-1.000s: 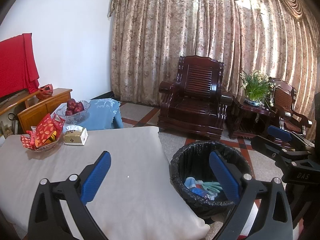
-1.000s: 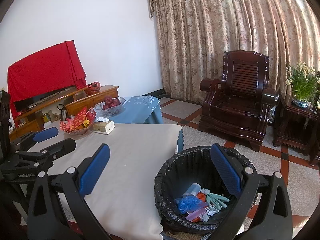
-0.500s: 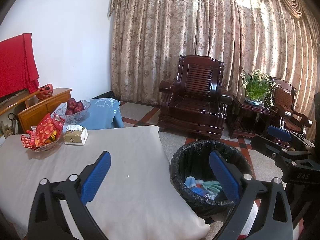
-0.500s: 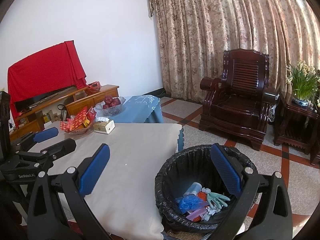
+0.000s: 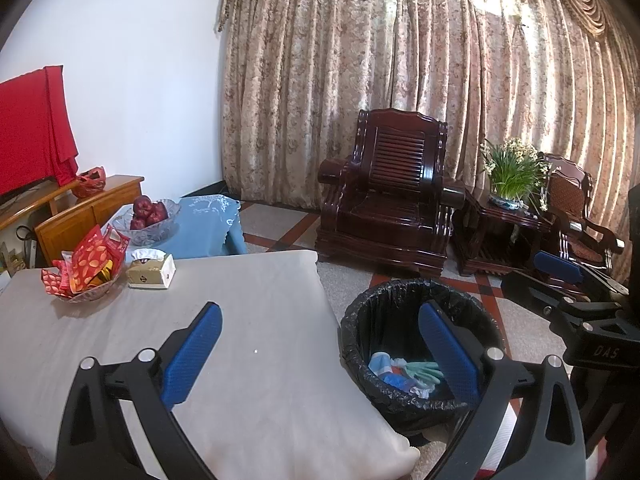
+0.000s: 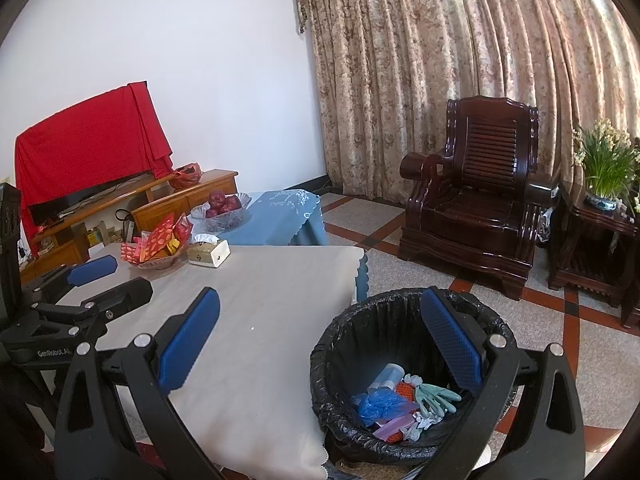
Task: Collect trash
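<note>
Right now both sets of jaws are wide open and hold nothing. The left gripper has two blue bumpy pads far apart, one over the bench and one over the bin. The right gripper looks the same, with its blue pads spread just as wide. Each gripper can see the other one at the edge of its view, and they are well apart.

Between and below the jaws sits a round bin lined with a black plastic bag. It stands on the floor, just beside the corner of the bench. The trash is inside it, at the bottom: a crumpled blue plastic bag, a pale green rubber glove, a white and blue bottle, and some pink and orange bits.

The bench with the cream cloth is bare near the jaws. At its far end are a white tissue box and a glass bowl of red packets. Behind them a glass bowl of dark red fruit sits on a blue cloth.

Farther off are a dark wooden armchair, a green plant with white flowers, long flowery curtains, and a red cloth hung over a screen.
</note>
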A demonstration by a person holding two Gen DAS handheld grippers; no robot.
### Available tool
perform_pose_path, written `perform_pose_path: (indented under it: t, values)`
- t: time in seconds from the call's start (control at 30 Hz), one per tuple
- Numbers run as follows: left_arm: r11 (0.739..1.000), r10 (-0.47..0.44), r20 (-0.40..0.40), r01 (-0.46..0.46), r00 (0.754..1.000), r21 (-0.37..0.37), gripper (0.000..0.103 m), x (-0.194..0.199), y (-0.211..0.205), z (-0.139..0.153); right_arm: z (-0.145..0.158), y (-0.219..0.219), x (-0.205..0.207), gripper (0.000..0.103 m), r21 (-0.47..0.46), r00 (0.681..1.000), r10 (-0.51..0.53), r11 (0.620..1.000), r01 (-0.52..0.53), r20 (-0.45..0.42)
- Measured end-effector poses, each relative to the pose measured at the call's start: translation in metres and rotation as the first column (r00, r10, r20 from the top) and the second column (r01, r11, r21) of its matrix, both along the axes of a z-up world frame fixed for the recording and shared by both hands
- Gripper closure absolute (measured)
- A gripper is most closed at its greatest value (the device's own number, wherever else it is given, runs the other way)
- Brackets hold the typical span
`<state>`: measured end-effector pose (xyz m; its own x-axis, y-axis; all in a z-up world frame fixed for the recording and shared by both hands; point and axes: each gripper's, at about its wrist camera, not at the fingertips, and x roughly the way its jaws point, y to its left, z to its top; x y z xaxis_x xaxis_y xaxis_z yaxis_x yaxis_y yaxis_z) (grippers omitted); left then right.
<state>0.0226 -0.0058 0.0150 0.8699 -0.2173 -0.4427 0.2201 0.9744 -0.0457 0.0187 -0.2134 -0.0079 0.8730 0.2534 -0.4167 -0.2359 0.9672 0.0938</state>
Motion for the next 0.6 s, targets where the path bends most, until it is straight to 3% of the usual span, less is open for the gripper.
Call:
perform_pose_path:
  t: [0.6]
  values:
    - [1.0, -0.001, -0.002, 0.001, 1.0, 0.0, 0.006, 0.0003, 0.0002, 0.0002, -0.0007, 0.0022, -0.0001, 0.005, 0.002, 1.0, 0.0, 1.0, 0.0, -0.004]
